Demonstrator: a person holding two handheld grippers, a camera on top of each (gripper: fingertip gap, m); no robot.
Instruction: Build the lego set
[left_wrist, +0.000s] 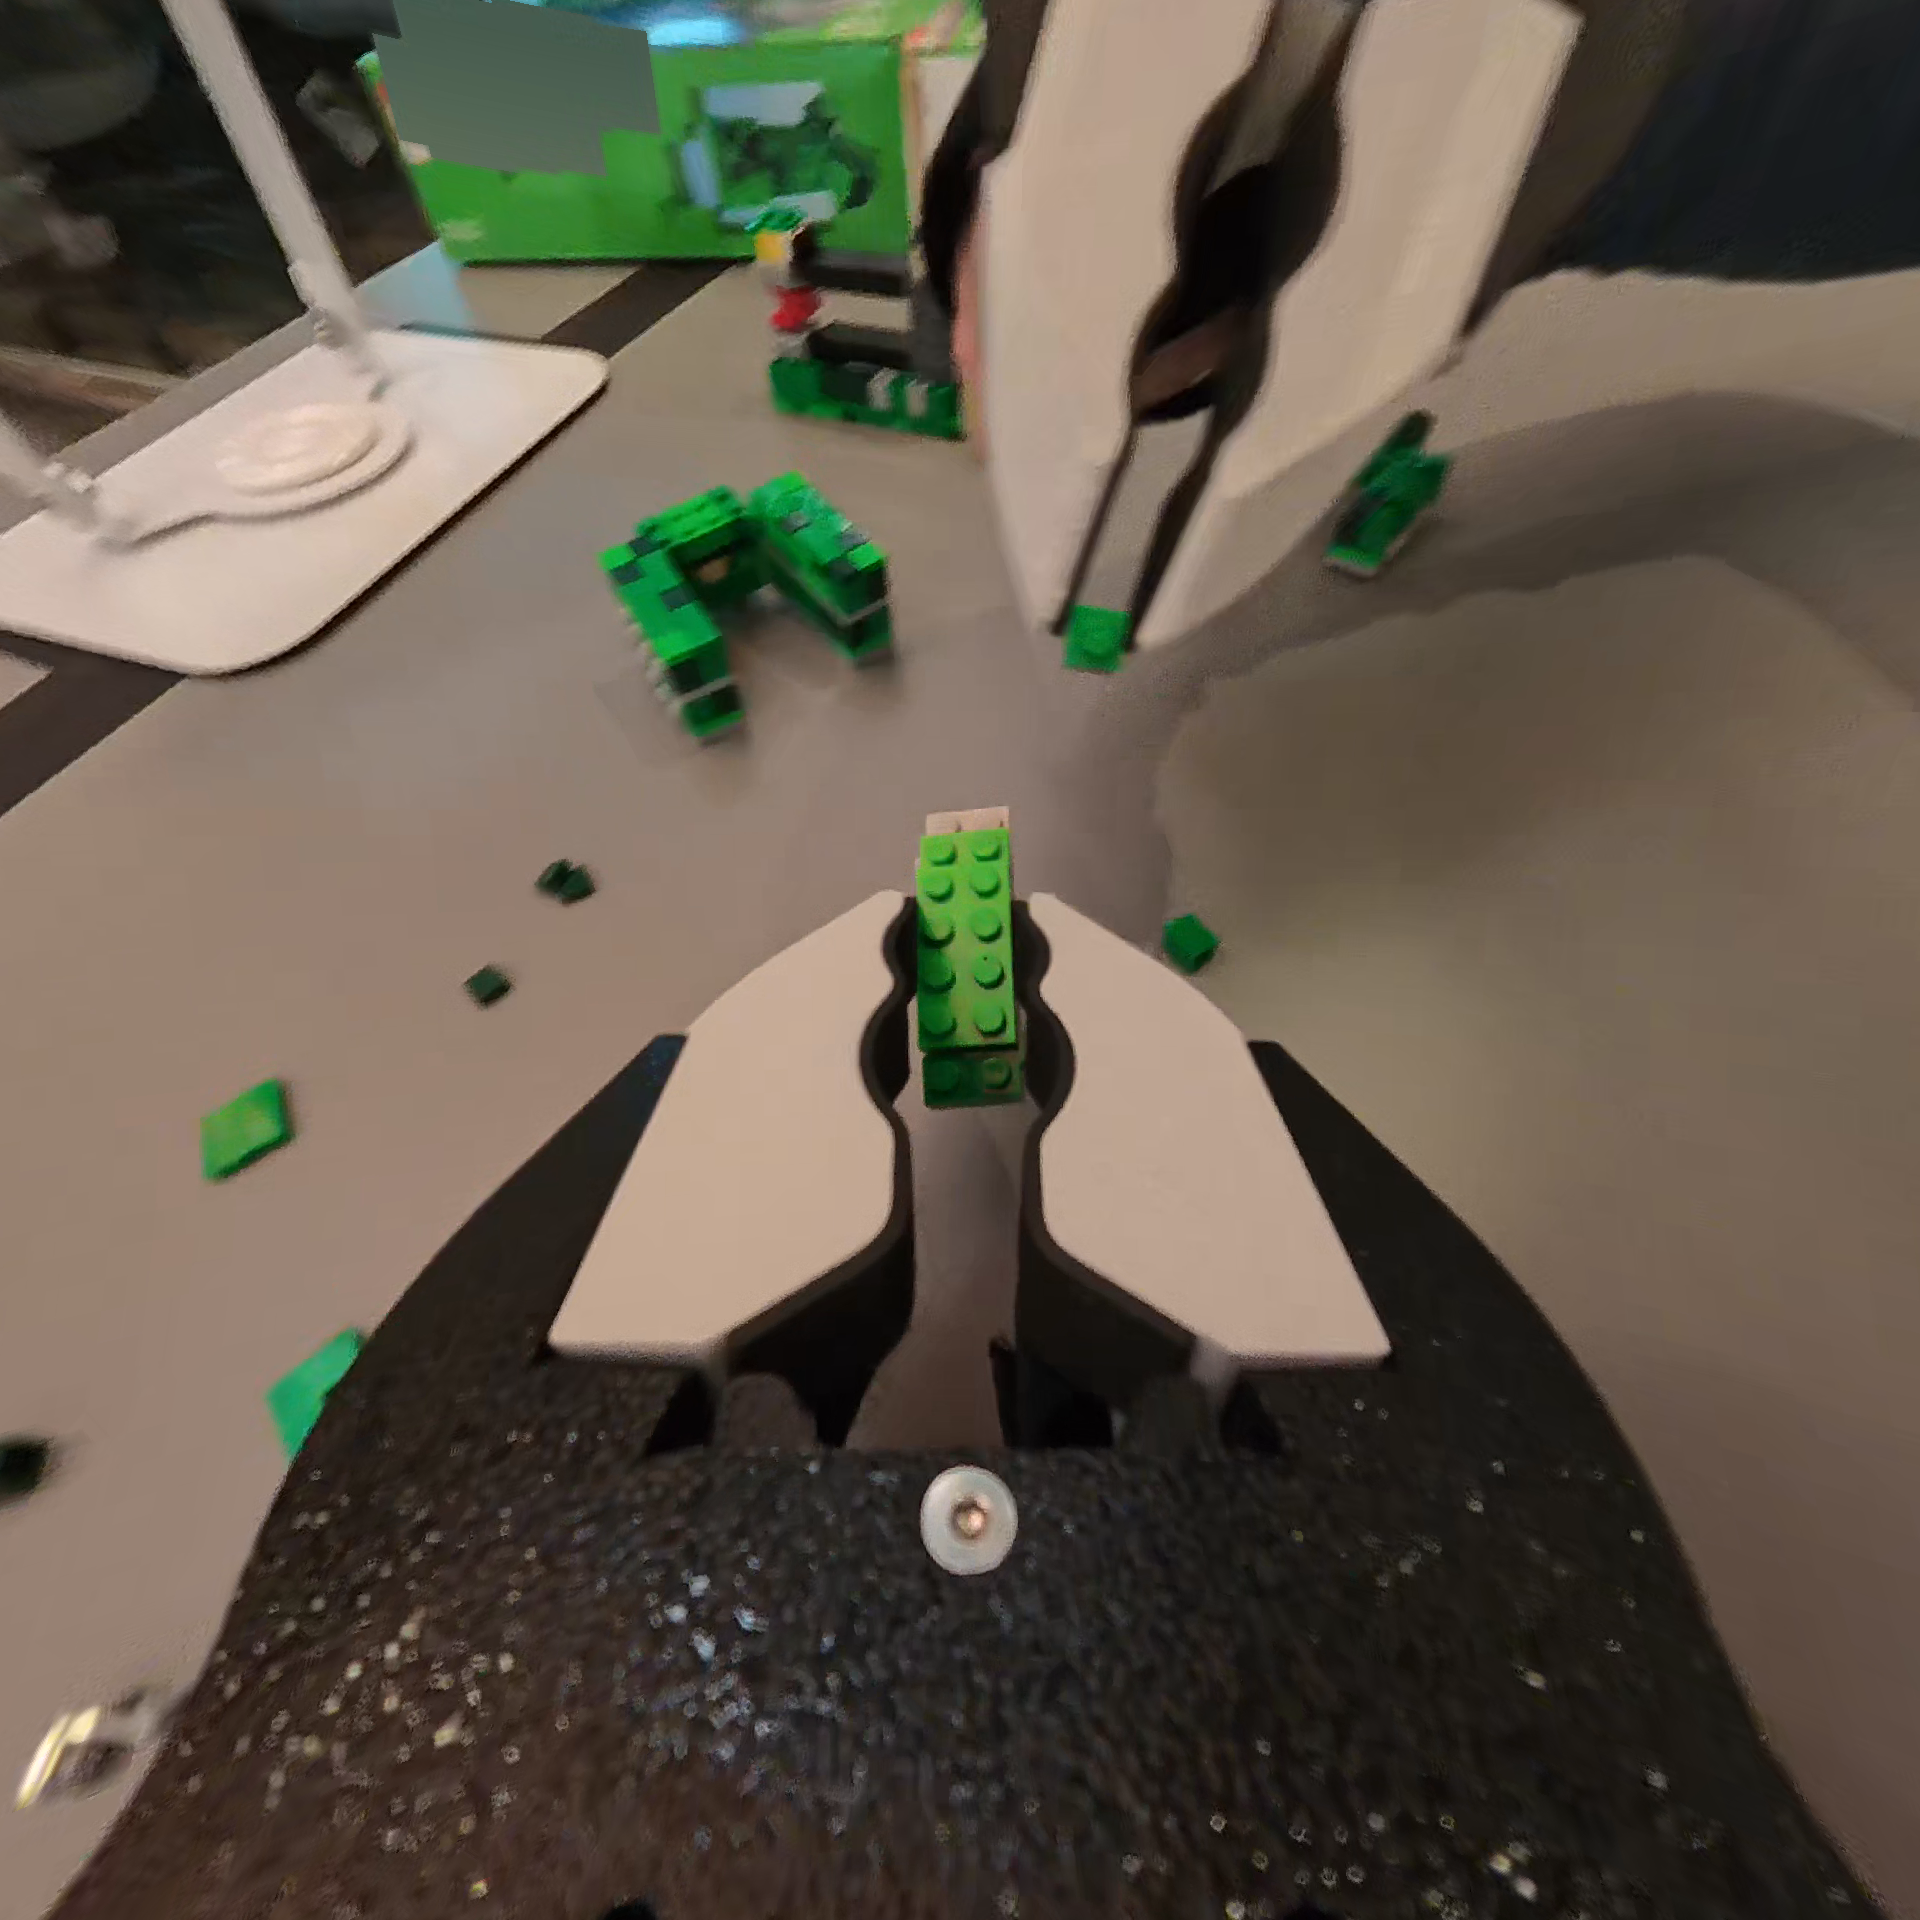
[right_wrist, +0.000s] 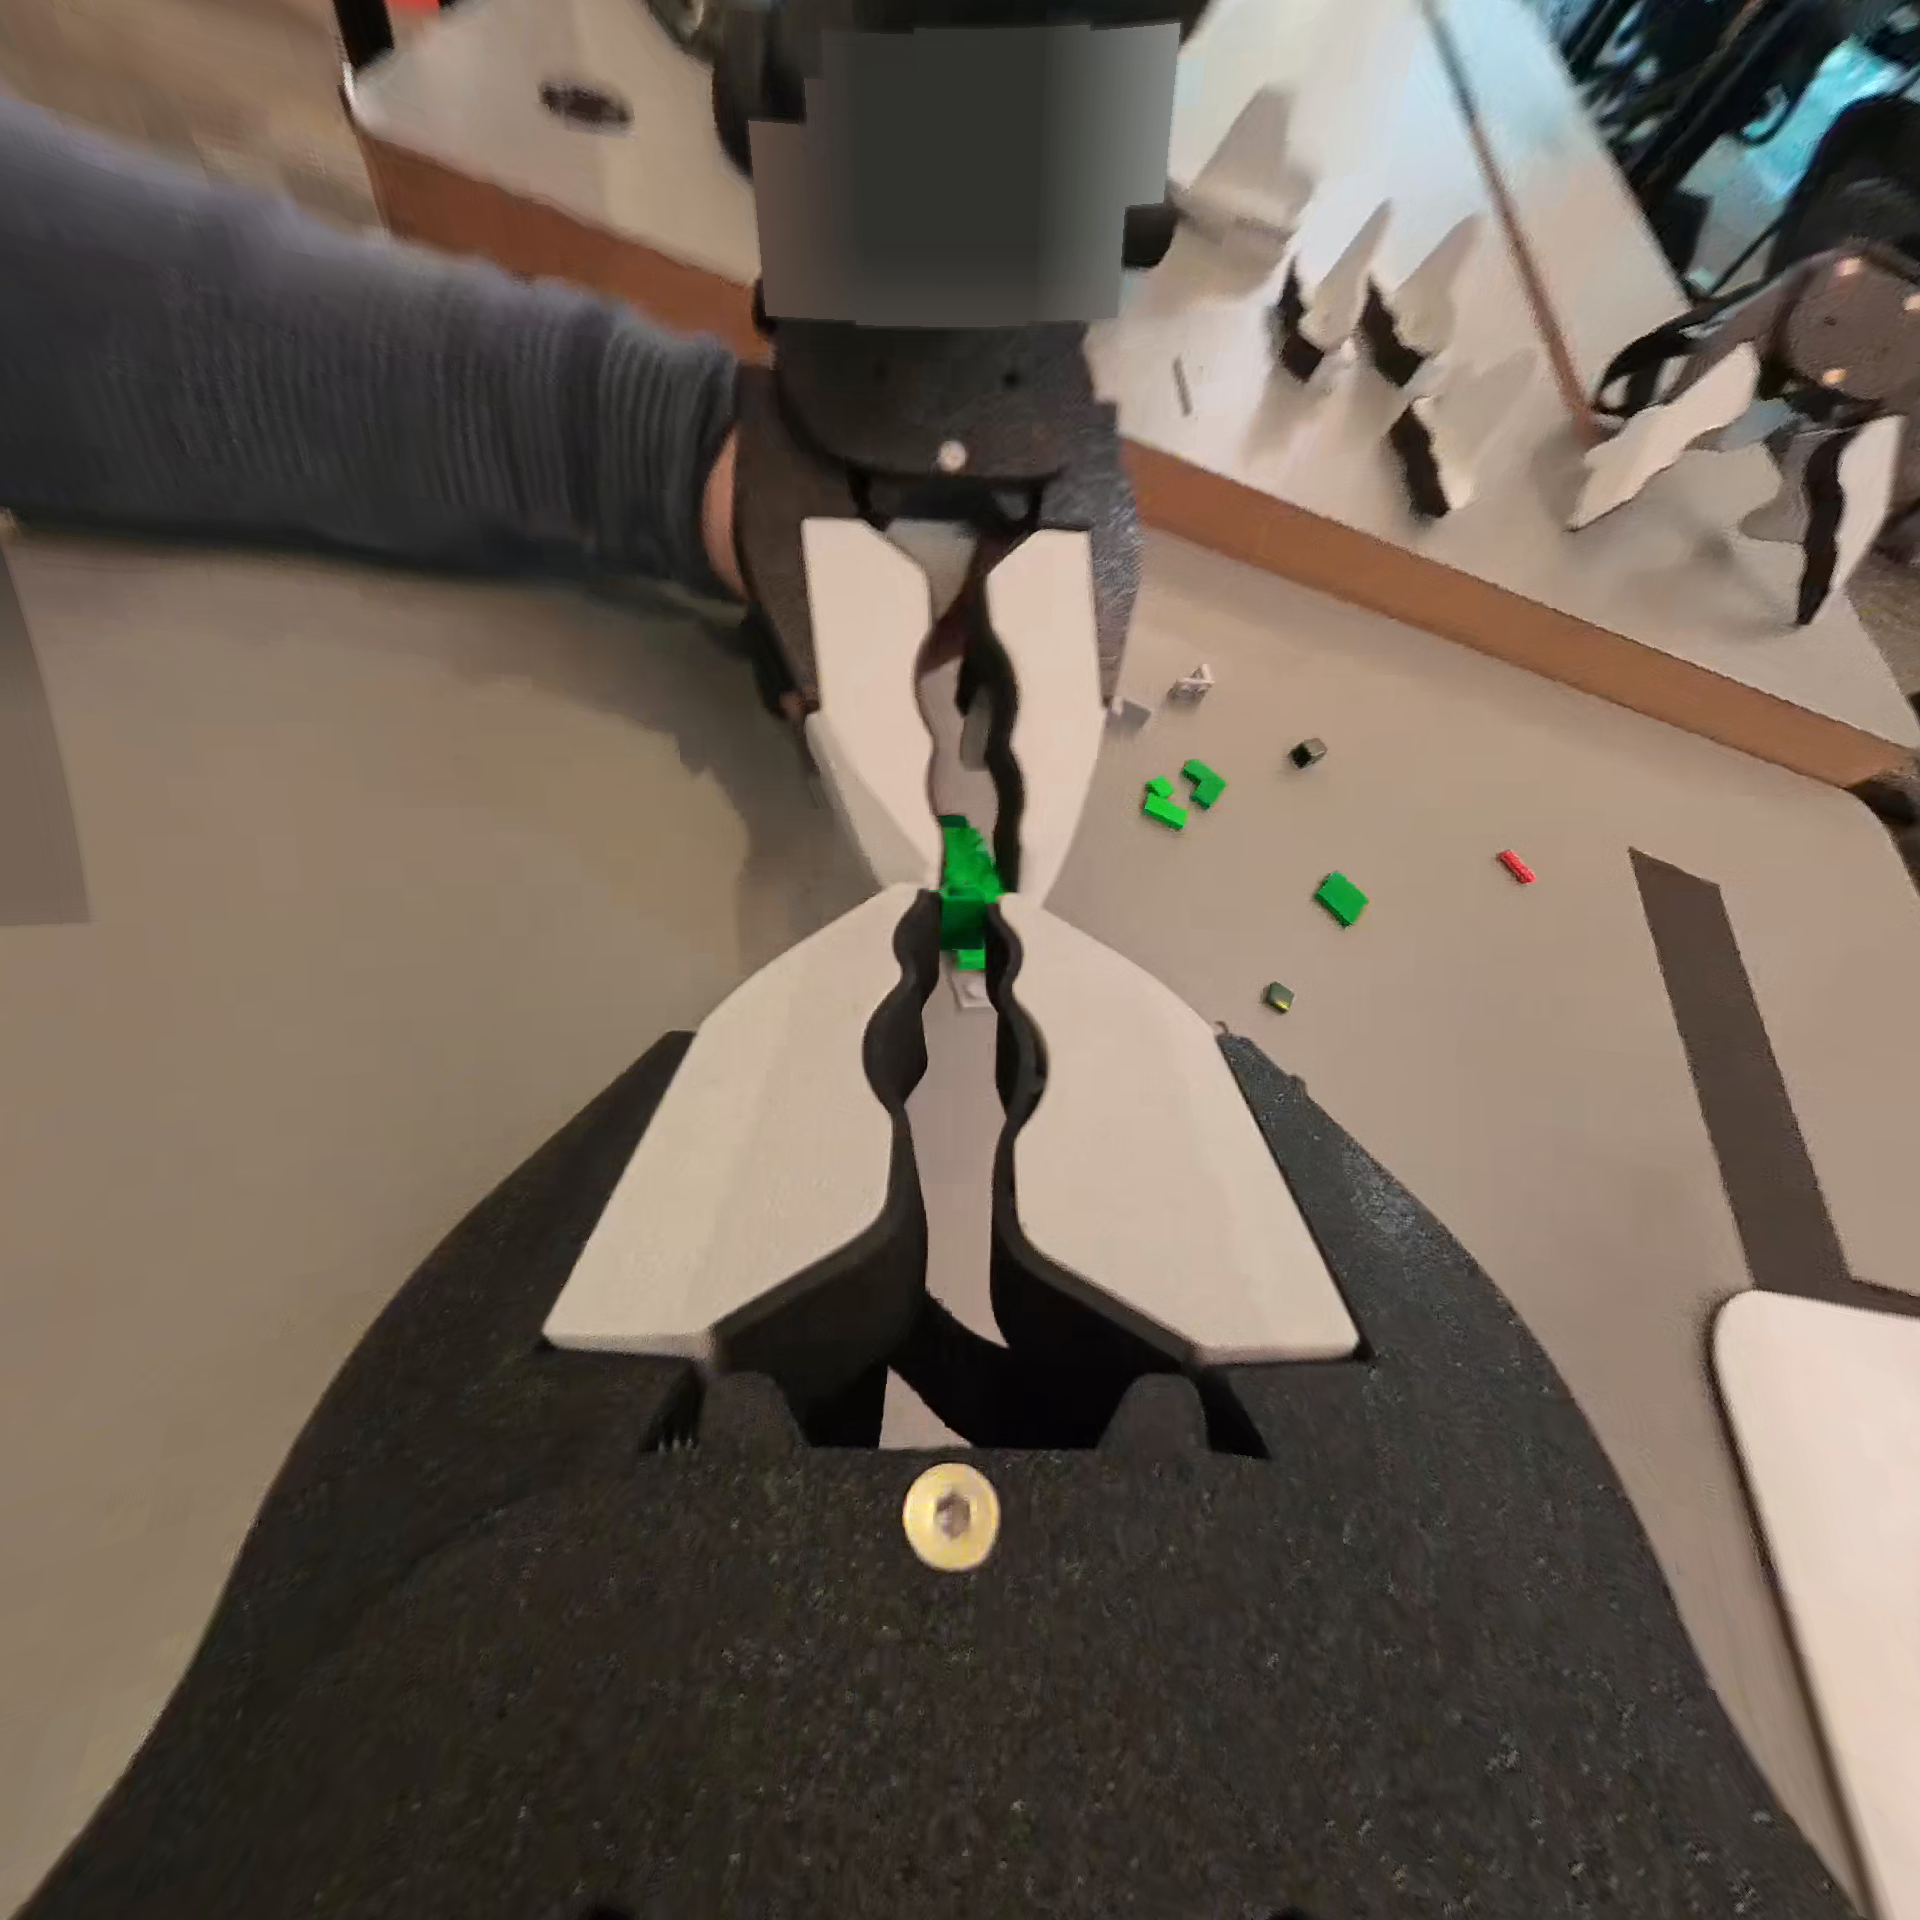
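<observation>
Build partway done: green arch-like section (left_wrist: 748, 592) and dark tower on green base (left_wrist: 868, 353) stand toward far desk (left_wrist: 1455, 1039) edge, near green box (left_wrist: 665, 166). Loose green tiles (left_wrist: 246, 1127) scattered, unplaced.

Left tool (left_wrist: 971, 914) clamped on green studded brick stack (left_wrist: 968, 961), held level above desk.

Right tool (left_wrist: 1099, 623) points steeply down, pinching small green piece (left_wrist: 1096, 636); tips close together.

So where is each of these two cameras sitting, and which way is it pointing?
Left wrist view: on the left gripper, looking along its fingers at the green brick stack they clamp; the right gripper hangs beyond.
Right wrist view: on the right gripper, facing the left gripper and a sleeve.
Shared: both grippers, the grey table.
</observation>
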